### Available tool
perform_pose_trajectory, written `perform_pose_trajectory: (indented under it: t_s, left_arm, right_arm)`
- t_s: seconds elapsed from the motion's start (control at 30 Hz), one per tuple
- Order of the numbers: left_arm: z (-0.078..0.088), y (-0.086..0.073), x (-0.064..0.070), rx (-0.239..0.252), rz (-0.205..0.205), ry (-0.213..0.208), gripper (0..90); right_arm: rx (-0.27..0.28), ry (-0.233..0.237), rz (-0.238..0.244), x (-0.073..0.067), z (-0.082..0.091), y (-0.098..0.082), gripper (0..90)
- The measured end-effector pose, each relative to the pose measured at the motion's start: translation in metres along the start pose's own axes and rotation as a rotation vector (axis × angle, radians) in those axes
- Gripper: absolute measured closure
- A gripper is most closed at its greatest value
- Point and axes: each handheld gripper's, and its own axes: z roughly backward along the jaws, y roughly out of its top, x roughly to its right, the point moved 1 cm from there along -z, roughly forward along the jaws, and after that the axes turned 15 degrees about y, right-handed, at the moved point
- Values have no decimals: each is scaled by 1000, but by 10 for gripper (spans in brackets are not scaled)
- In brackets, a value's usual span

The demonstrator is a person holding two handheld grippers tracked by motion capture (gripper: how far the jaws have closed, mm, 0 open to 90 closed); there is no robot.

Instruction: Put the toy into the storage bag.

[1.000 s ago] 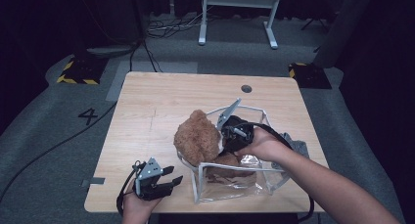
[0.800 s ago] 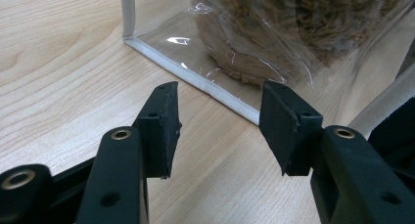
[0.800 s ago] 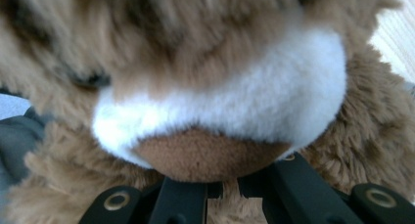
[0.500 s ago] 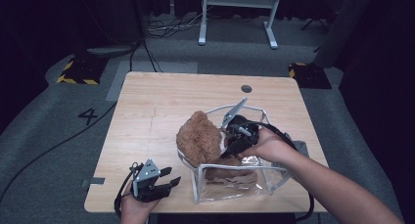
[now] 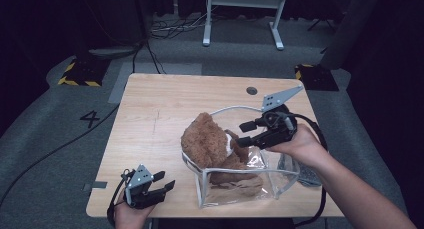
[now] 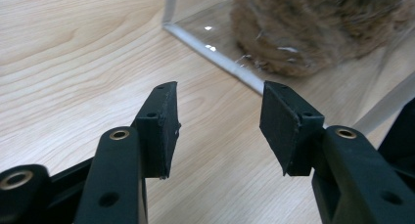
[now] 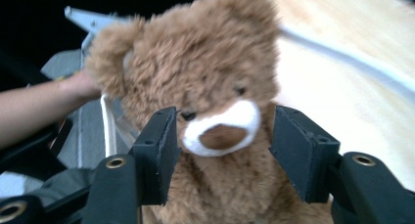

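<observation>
Brown teddy bear seated upright inside clear plastic bag, head and shoulders above the white-edged rim, at roughly 5 o'clock from the centre of wooden table. Bag standing open near the table's front edge, bear's lower body visible through its clear wall. Right gripper held above the bag's open mouth, at 3 o'clock of the bear's head, pointing toward it; jaws parted and just been opening, with nothing pressed between the pads. In the right gripper view, right gripper framing the bear's muzzle, one pad on each side, gaps visible, no contact made out; picture slightly blurred. Left gripper resting low at the table's front edge, at 9 o'clock of the bag, well apart from the bear. In the left gripper view, left gripper released, jaws spread over bare wood, nothing between them; bag's corner seam at 12 o'clock just beyond the tips, brown fur behind the clear wall at 1 o'clock.
</observation>
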Motion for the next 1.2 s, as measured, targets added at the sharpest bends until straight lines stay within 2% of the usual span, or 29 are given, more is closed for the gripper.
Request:
perform_pose_trajectory:
  t_s: [0.1,0.2,0.27,0.43,0.53,0.7,0.77,0.93,1.1,1.2]
  left_arm:
    - [2,-3,-6,-5,20,23,483]
    - [5,-4,-13,-6,32,47,482]
    - [6,-5,-16,-7,48,64,480]
    - [8,-9,-26,-38,72,108,476]
    - [8,-11,-33,-57,90,136,471]
    - [10,-13,-45,-76,126,149,448]
    - [10,-14,-48,-93,127,156,435]
    - [6,-18,-55,-131,97,197,415]
    - [1,-21,-60,-166,78,215,383]
    - [-1,-20,-62,-185,89,215,343]
  right_arm:
    - [59,-50,3,2,20,-2,422]
    - [107,-86,-15,5,41,-8,415]
    - [132,-128,-25,7,54,-15,413]
    - [188,-243,-61,13,84,-39,407]
    - [215,-286,-92,18,100,-56,399]
    - [250,-348,-135,26,122,-87,393]
    - [258,-371,-156,29,128,-99,379]
    - [272,-417,-206,38,137,-133,357]
    - [260,-459,-258,45,137,-162,318]
    - [244,-494,-268,47,134,-177,304]
